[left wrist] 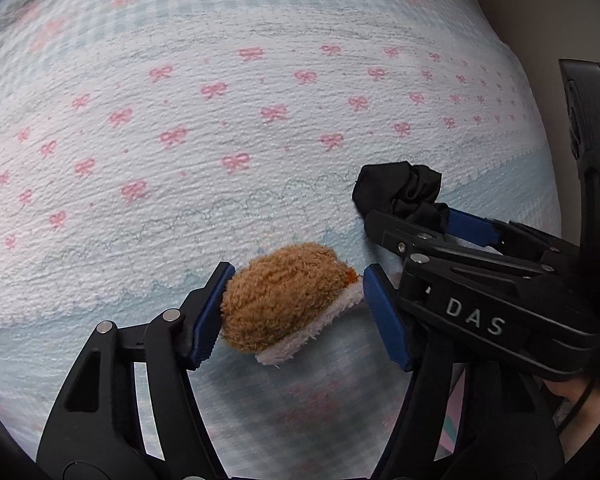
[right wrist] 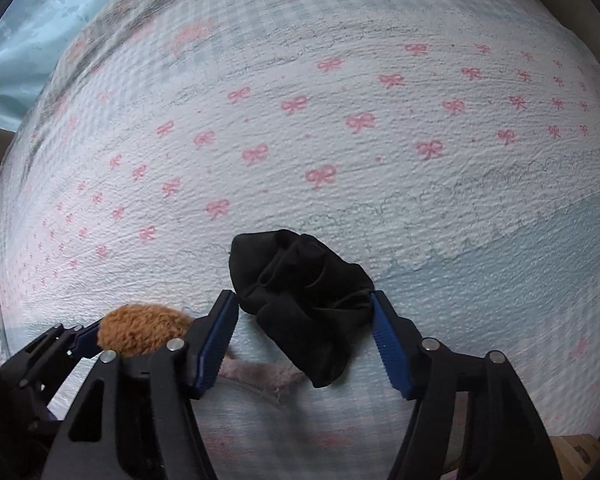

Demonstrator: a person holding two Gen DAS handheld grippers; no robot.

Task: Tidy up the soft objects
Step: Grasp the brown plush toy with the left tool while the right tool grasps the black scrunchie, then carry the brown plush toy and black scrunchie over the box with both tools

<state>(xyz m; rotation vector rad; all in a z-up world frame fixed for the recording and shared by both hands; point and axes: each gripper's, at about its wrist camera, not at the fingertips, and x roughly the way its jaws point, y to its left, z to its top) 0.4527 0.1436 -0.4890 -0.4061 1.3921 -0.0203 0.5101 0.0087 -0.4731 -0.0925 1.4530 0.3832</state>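
A brown plush toy (left wrist: 284,296) with a white underside lies on the bedspread between the blue pads of my left gripper (left wrist: 296,314). The left pad touches its fur and the right pad just meets its white edge, without squeezing it. To the right, a crumpled black cloth (right wrist: 300,296) lies between the pads of my right gripper (right wrist: 306,332), brushing both pad tips but still loosely bunched. Both grippers point steeply down at the bed, side by side. The right gripper (left wrist: 404,216) also shows in the left wrist view, and the plush toy (right wrist: 144,330) in the right wrist view.
The bedspread (left wrist: 260,140) is white with pink bows and has a pale blue band (right wrist: 520,280) toward the near side. A light blue curtain (right wrist: 32,32) hangs beyond the bed's far left. The bed's right edge (left wrist: 540,128) meets a beige surface.
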